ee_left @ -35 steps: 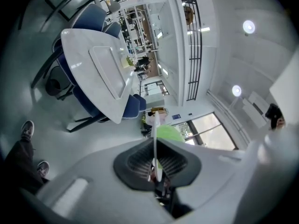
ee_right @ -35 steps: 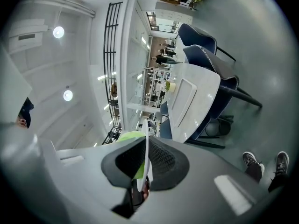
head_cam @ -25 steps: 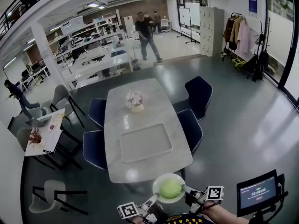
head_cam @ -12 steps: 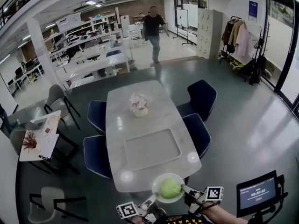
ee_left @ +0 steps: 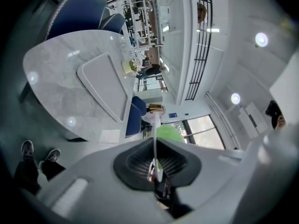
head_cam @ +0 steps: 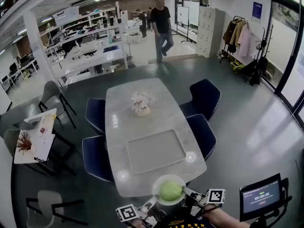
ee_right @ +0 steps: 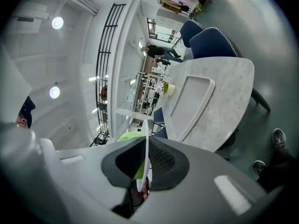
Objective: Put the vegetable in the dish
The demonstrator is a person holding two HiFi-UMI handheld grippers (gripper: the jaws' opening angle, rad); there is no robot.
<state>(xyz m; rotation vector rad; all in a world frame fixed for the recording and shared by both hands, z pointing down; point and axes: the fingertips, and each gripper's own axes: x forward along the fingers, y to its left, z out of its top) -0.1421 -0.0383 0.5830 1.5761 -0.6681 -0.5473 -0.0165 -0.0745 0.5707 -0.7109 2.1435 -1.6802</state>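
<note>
Open-plan office, grey floor, long grey marble table in the middle.

Left gripper: jaws pressed together on the left rim of a round white dish. The left gripper view shows the thin rim edge-on, pinched between the dark ribbed pads.

Right gripper: same on the opposite rim, jaws clamped on the dish edge, which runs up between its pads. Marker cubes sit outboard of both grippers, at the bottom of the head view.

Round pale-green vegetable sits in the middle of the dish, touching it. It shows as a green bulge past the rim in both gripper views. The dish is carried between the two grippers, roughly level. In the head view it overlaps the near end of the table; I can't tell its height above it.

Past the dish, a pale grey rectangular tray lies flat on the near half of the table. Further along, a small pot of pale flowers stands upright on the tabletop, well apart from the tray.

Four dark blue upholstered chairs stand two per side, pushed close to the table. A small dark screen on a stand is at the lower right, near the right gripper.

Far end: a person in a dark top on the pale floor, white desks and shelving on the left, and a coat rack with hanging clothes on the right wall.
</note>
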